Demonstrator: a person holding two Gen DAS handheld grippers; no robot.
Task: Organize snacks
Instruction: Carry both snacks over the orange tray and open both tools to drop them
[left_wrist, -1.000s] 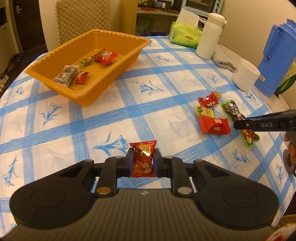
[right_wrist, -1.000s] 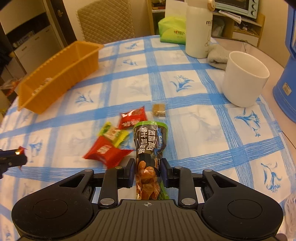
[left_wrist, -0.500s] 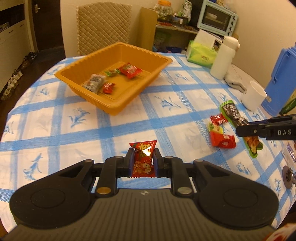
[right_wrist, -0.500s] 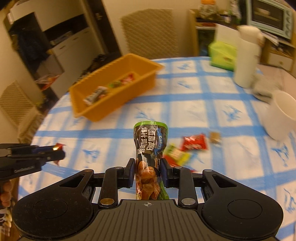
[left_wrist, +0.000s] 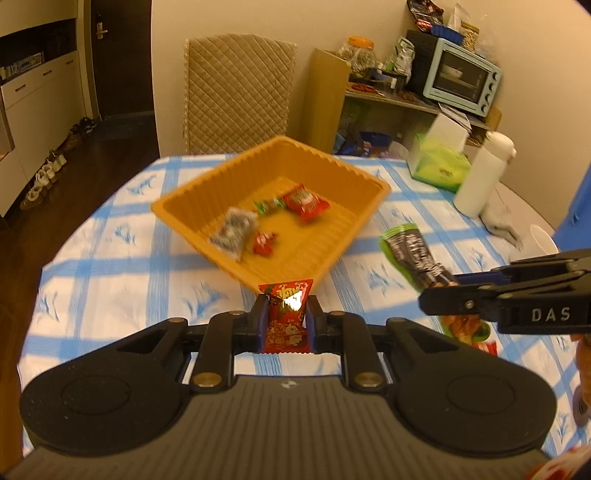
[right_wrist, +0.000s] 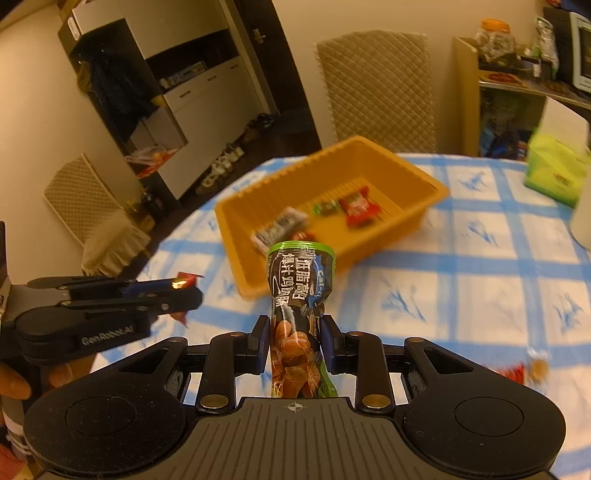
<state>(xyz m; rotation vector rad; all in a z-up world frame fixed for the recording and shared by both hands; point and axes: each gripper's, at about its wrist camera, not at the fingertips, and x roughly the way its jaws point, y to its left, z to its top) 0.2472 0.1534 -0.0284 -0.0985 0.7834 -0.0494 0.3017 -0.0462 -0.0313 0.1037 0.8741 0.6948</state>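
Note:
My left gripper (left_wrist: 286, 317) is shut on a small red snack packet (left_wrist: 285, 321) and holds it in the air in front of the orange tray (left_wrist: 354, 236). My right gripper (right_wrist: 294, 339) is shut on a long green and black snack bag (right_wrist: 299, 295), also lifted, facing the orange tray (right_wrist: 417, 229). The tray holds several small snacks, among them a red packet (left_wrist: 304, 201) and a grey packet (left_wrist: 234, 230). The right gripper shows from the side in the left wrist view (left_wrist: 443, 295), with the bag (left_wrist: 410, 251) sticking out. The left gripper shows in the right wrist view (right_wrist: 192, 290).
The round table has a blue checked cloth (left_wrist: 110, 273). A green tissue box (left_wrist: 439, 166), a white bottle (left_wrist: 480, 177) and a grey cloth (left_wrist: 502, 225) stand at the back right. Loose snacks (right_wrist: 524, 369) lie on the cloth at the right. A padded chair (left_wrist: 236, 92) stands behind the table.
Both grippers have risen from the table with their snacks and moved toward the orange tray, which now looks closer and more central in both views.

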